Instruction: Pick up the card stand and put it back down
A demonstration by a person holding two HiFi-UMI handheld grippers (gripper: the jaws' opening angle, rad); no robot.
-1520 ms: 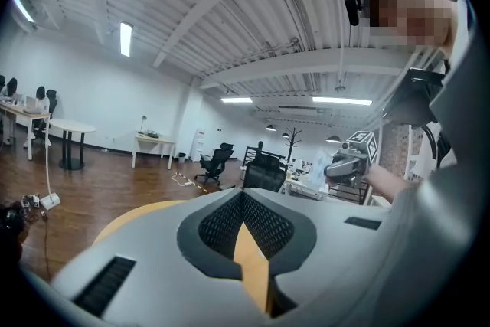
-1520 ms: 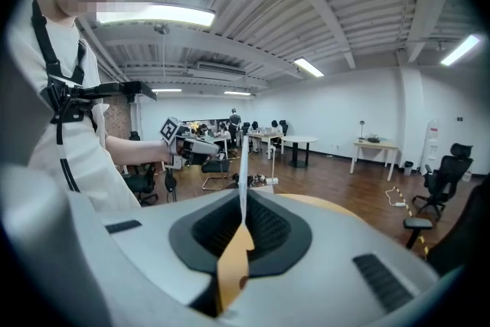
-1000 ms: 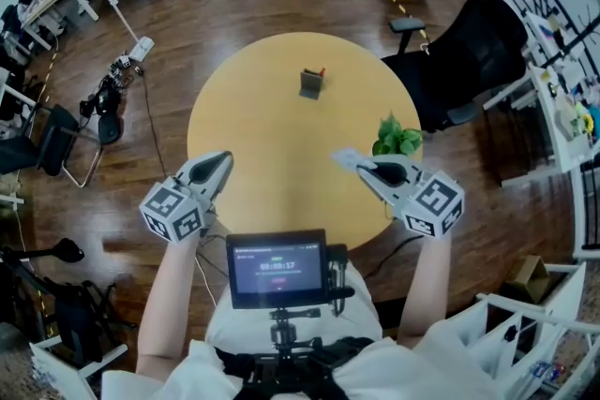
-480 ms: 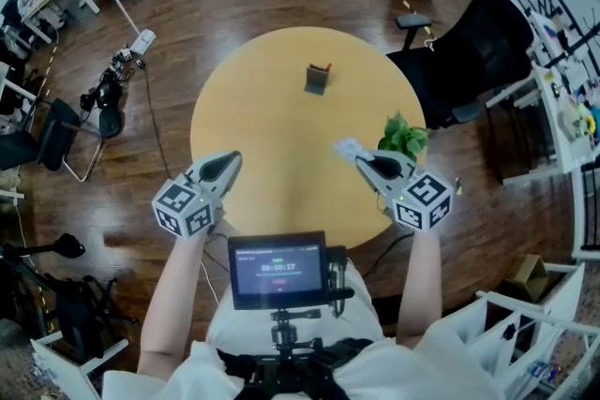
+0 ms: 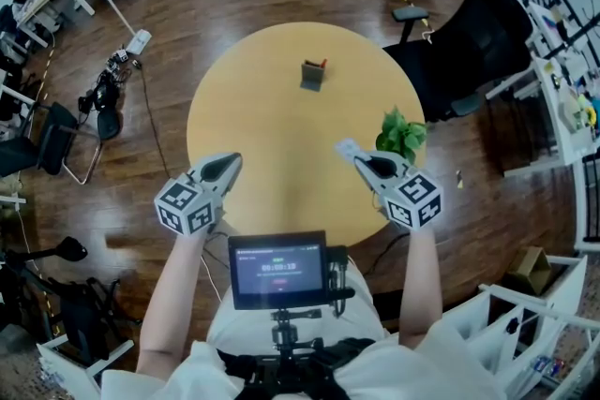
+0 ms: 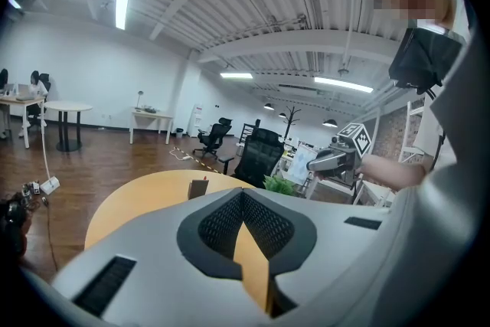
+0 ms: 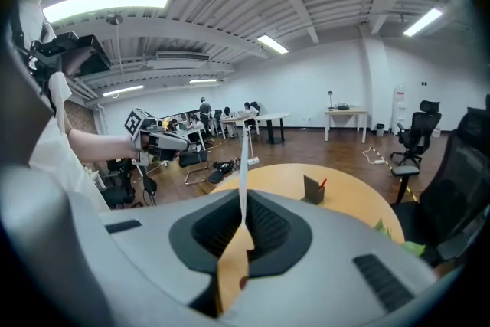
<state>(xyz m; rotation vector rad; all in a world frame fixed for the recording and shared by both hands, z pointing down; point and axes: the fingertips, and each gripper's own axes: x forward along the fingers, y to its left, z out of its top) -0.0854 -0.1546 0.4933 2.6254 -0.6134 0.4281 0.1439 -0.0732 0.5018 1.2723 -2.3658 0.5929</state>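
The card stand (image 5: 312, 76), a small grey-brown block with a red bit at its top, stands upright on the far part of the round yellow table (image 5: 272, 117). The stand also shows in the left gripper view (image 6: 198, 187) and the right gripper view (image 7: 313, 190). My left gripper (image 5: 231, 162) hovers over the table's near left edge, its jaws shut (image 6: 243, 194) with nothing in them. My right gripper (image 5: 359, 157) hovers over the near right, shut (image 7: 243, 199) on a thin white card (image 7: 243, 161) that sticks out past its tips (image 5: 347, 147). Both grippers are well short of the stand.
A green potted plant (image 5: 400, 133) sits at the table's right edge, close to my right gripper. A black office chair (image 5: 469, 42) stands beyond the table at the right. A small monitor (image 5: 277, 269) hangs at my chest. Wooden floor surrounds the table.
Both grippers have sunk a little toward the table. The white card stays in the right gripper, and the card stand has not moved.
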